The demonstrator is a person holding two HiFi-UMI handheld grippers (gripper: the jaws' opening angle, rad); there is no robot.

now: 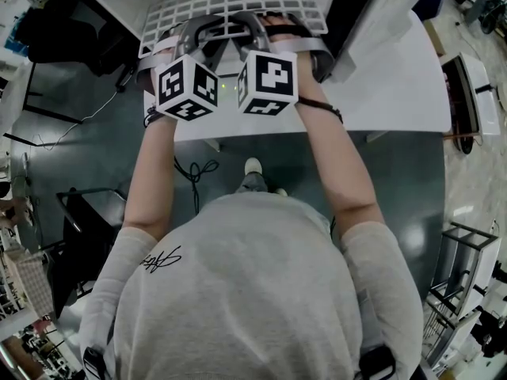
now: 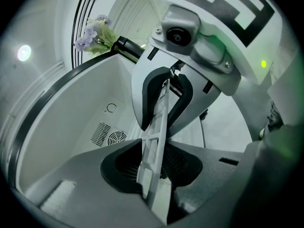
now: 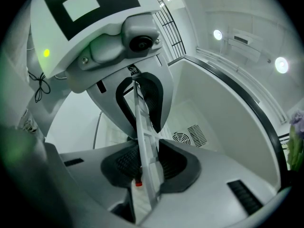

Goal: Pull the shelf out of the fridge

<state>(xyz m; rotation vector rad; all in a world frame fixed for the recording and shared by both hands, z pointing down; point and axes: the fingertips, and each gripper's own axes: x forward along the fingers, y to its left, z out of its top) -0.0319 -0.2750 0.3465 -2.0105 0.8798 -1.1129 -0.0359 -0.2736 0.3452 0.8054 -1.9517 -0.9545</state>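
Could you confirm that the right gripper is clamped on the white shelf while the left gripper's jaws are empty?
Not quite: the left gripper is clamped on the shelf too, as the left gripper view shows. The right gripper is indeed clamped on it.

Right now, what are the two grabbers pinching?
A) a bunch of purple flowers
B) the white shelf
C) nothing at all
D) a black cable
B: each gripper view shows the front edge of the white shelf squeezed between the jaws of the left gripper and of the right gripper.
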